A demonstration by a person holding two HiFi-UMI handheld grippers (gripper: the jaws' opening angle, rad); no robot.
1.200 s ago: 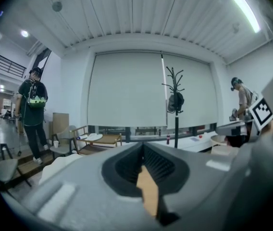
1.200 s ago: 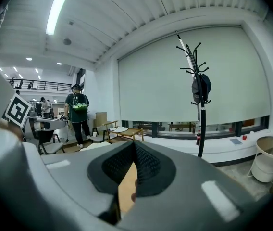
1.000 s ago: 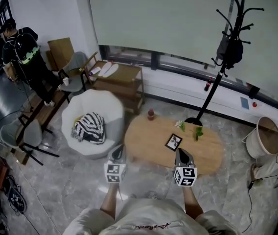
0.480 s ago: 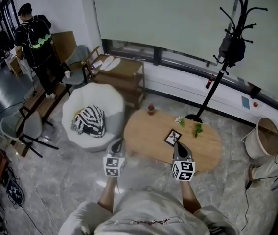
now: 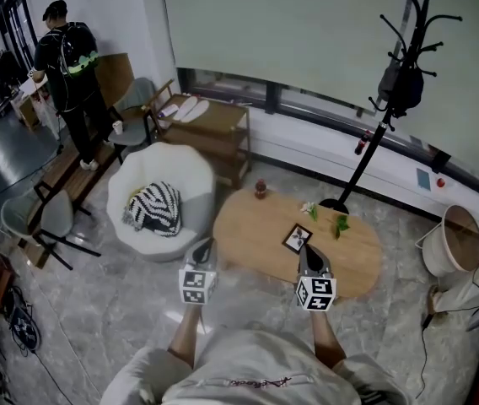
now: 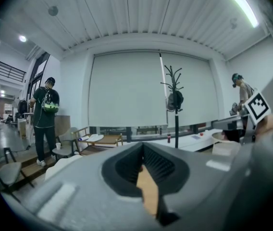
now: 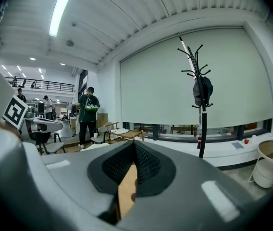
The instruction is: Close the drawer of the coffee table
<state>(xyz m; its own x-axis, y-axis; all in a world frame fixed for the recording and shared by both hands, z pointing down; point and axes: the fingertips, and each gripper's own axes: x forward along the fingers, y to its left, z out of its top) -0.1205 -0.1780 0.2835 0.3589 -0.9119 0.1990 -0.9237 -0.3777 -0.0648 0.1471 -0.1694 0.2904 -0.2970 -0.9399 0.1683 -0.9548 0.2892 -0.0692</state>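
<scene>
Left gripper [image 5: 204, 247], right gripper [image 5: 305, 251] — jaws together, near coffee table [image 5: 250, 226].

Pale matt wooden coffee table [image 5: 256, 234], glossy marbled floor [image 5: 121, 310], white cloth armchair [image 5: 191, 180], black metal coat stand [image 5: 363, 159]

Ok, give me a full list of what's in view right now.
coffee table: one, light wood, centre
picture frame: one, dark, on the table's near side
small red bottle: one, at the table's far left edge
sprigs: two, green and white, table's far side
armchair: one, white, left of the table
striped cushion: one, black and white, in the armchair
coat stand: one, black, behind the table, holding a dark bag
wooden side table: one, brown, behind the armchair
grey chairs: two, far left
bin: one, white, far right
person: one, in black, far left
left gripper: one, grey, shut, empty
right gripper: one, grey, shut, empty
</scene>
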